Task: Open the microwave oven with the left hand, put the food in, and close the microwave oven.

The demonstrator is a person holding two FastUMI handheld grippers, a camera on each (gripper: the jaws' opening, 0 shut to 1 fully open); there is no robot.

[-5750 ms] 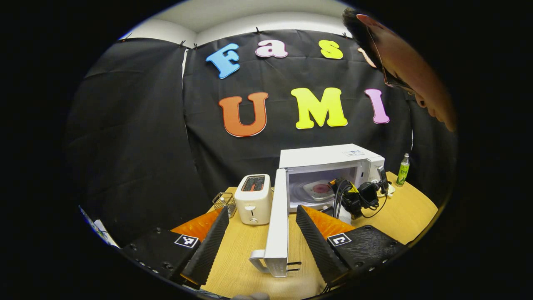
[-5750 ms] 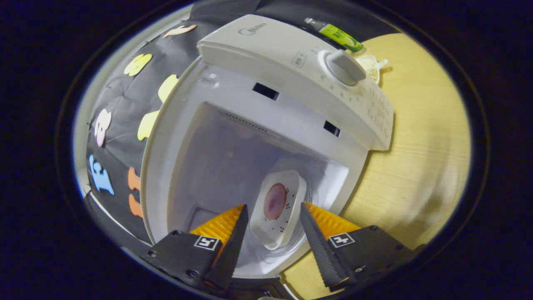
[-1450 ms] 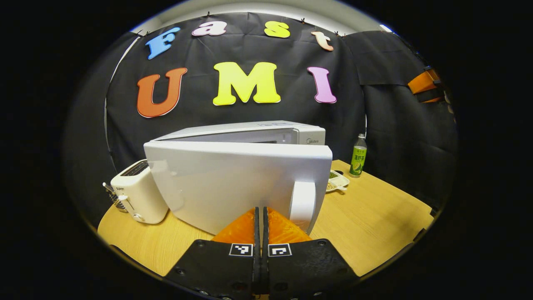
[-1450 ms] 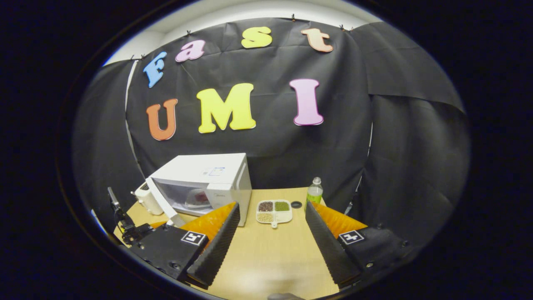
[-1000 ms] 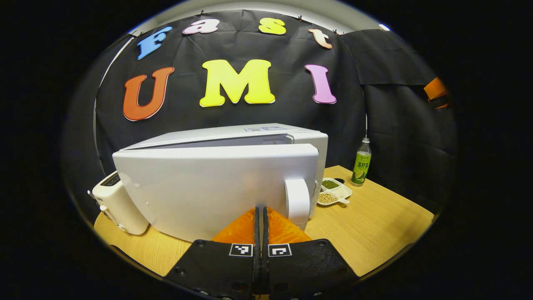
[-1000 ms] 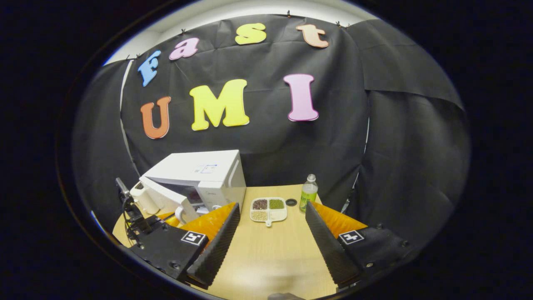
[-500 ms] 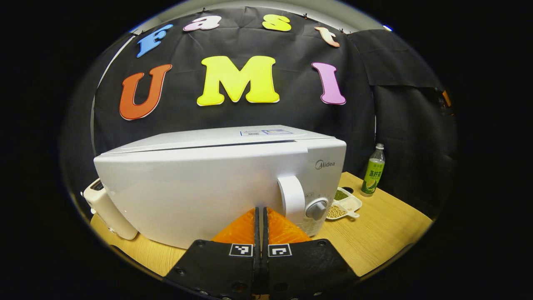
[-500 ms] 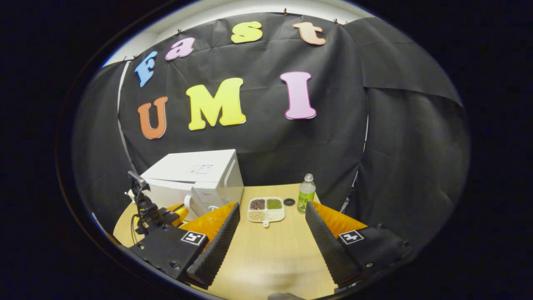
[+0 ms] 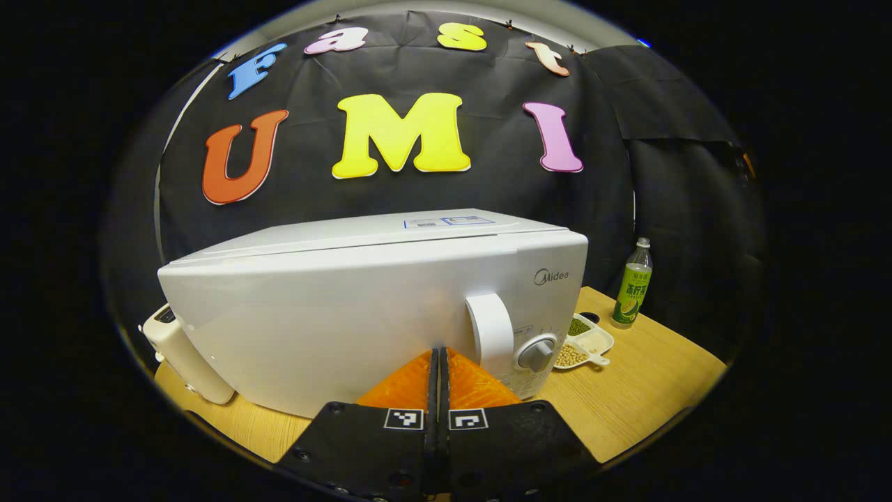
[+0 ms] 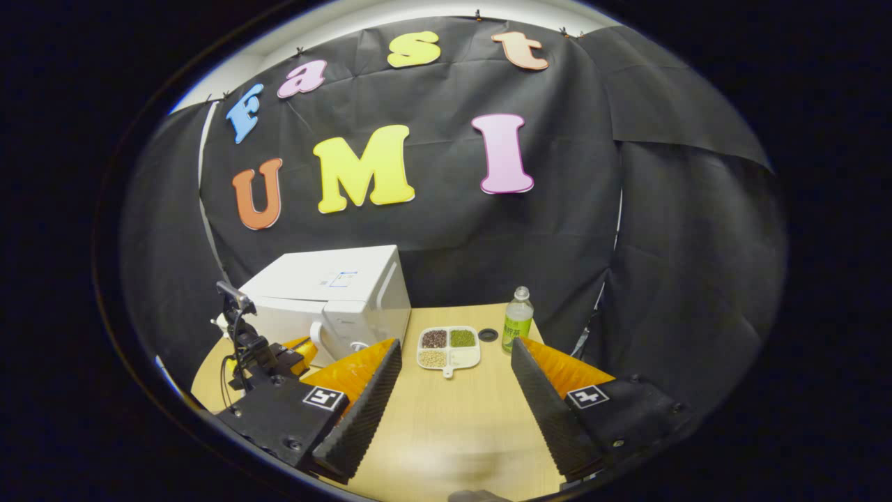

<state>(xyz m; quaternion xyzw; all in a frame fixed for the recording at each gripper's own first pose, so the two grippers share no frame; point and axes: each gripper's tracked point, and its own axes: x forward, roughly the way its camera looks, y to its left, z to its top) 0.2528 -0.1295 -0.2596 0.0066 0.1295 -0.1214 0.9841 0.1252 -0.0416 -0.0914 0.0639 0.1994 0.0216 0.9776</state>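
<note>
The left gripper (image 9: 438,355) is held level, its fingers pressed together against the smooth white door (image 9: 327,328) of the boxy microwave (image 9: 390,240), just beside the curved handle (image 9: 491,331). The door is closed flush. The right gripper (image 10: 453,380) is held above the wooden table (image 10: 453,425), fingers spread wide with nothing between.

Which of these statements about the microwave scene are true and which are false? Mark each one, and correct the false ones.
1. The microwave door is shut flush with the body. True.
2. The left gripper has its fingers pressed together at the door. True.
3. The right gripper is closed on the bottle. False: it is open and holds nothing; the green-labelled bottle stands upright farther back on the table.
4. The divided dish of beans sits on top of the microwave. False: it rests on the table, between the microwave and the bottle.
5. The toaster stands beside the microwave. True.
</note>
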